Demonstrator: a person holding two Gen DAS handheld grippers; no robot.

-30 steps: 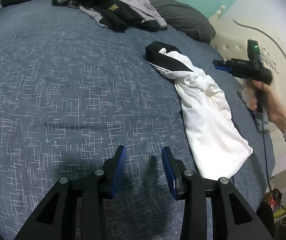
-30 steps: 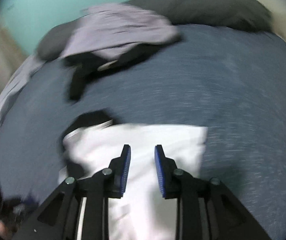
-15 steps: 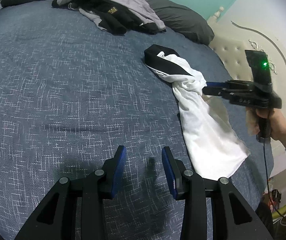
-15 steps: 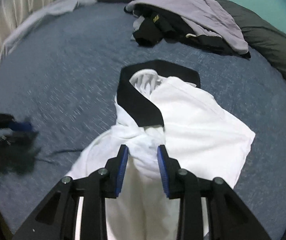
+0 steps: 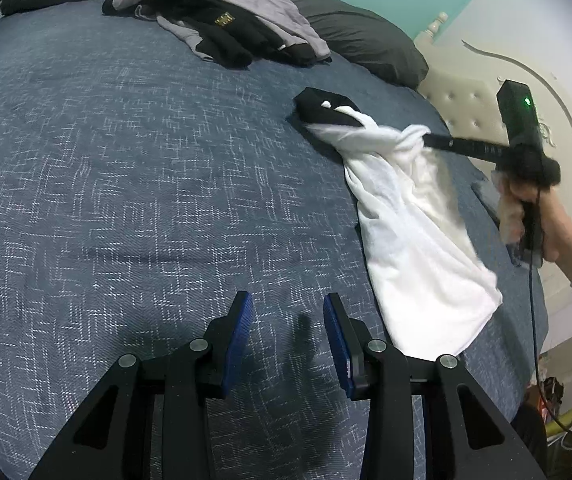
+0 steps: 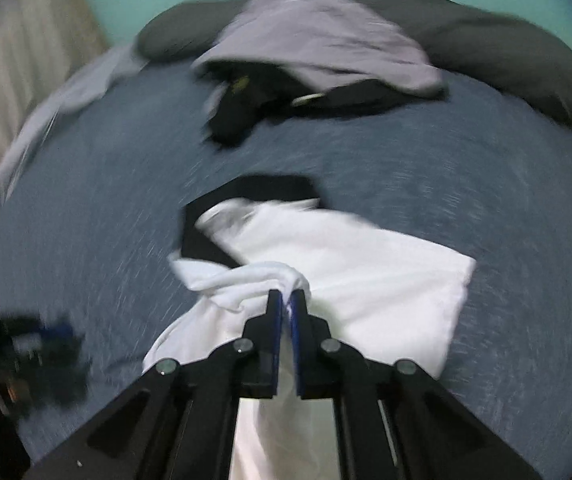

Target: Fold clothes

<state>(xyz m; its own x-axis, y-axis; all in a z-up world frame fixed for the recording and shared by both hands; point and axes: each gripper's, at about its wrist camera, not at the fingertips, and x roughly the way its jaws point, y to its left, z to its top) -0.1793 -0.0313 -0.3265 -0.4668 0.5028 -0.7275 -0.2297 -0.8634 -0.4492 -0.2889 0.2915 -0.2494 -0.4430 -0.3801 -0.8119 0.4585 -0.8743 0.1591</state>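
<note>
Right gripper [image 6: 286, 300] pinches the bunched white garment [image 5: 414, 240] (black collar); left gripper [image 5: 288, 320] spread, empty

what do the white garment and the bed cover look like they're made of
White garment: probably soft knit cotton, matte; it bunches into rounded folds.
Bed cover: seemingly a coarse woven fabric, matte, dark blue flecked with pale threads.

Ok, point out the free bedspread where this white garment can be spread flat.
Free: the wide blue bedspread between the left gripper, the white garment and the clothes pile. Crowded: the far end by the pillows.
</note>
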